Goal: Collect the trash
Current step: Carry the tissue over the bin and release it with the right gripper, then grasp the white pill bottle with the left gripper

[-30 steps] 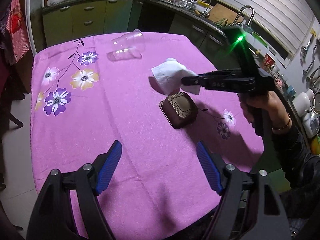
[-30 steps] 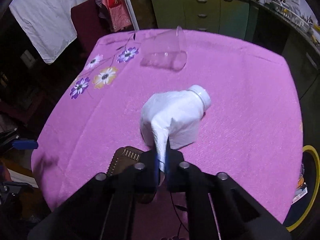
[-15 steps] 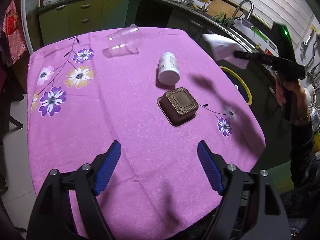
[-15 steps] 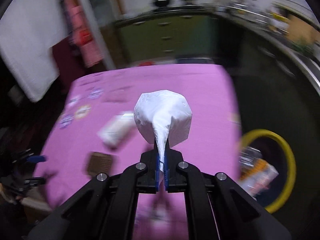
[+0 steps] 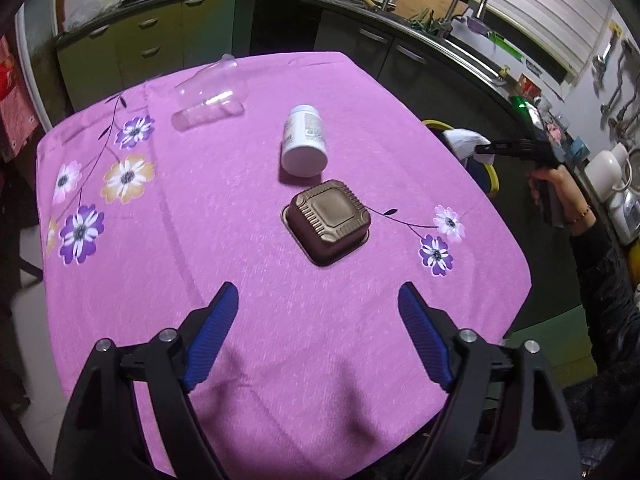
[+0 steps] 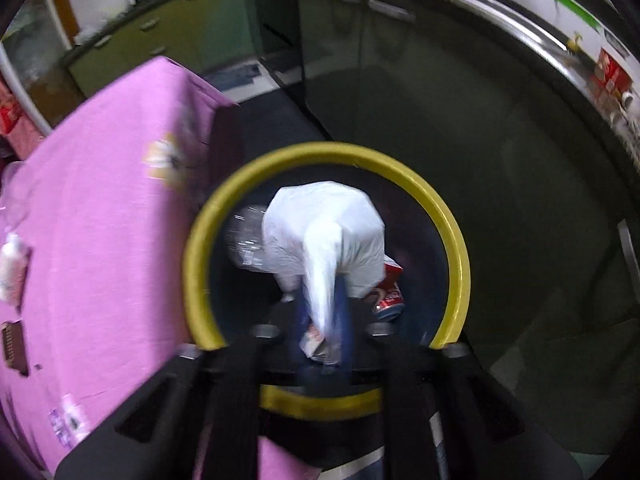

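Observation:
A crumpled white tissue (image 6: pixel 324 232) hangs between the pads of my right gripper (image 6: pixel 322 292), directly over the yellow-rimmed bin (image 6: pixel 452 240). The jaws are opening, and the pads stand apart from the tissue's thin tail. From the left wrist view, that right gripper (image 5: pixel 482 148) and the tissue (image 5: pixel 462 138) are past the table's right edge above the bin (image 5: pixel 492 172). My left gripper (image 5: pixel 318 290) hovers over the near table, jaws opening wide with nothing between them. Ahead lie an upturned brown tray (image 5: pixel 330 226), a white bottle (image 5: pixel 304 144) and a clear cup (image 5: pixel 210 96).
A pink flowered cloth covers the table (image 5: pixel 160 240). Inside the bin lie a red can (image 6: pixel 390 298) and clear plastic (image 6: pixel 244 240). Dark kitchen cabinets and a counter with a sink (image 5: pixel 460 28) run behind and to the right. A hand (image 5: pixel 556 184) holds the right gripper.
My right gripper lifted the tissue off the white bottle, swung it right past the table edge to above the bin, and its jaws parted. My left gripper edged forward and widened a little.

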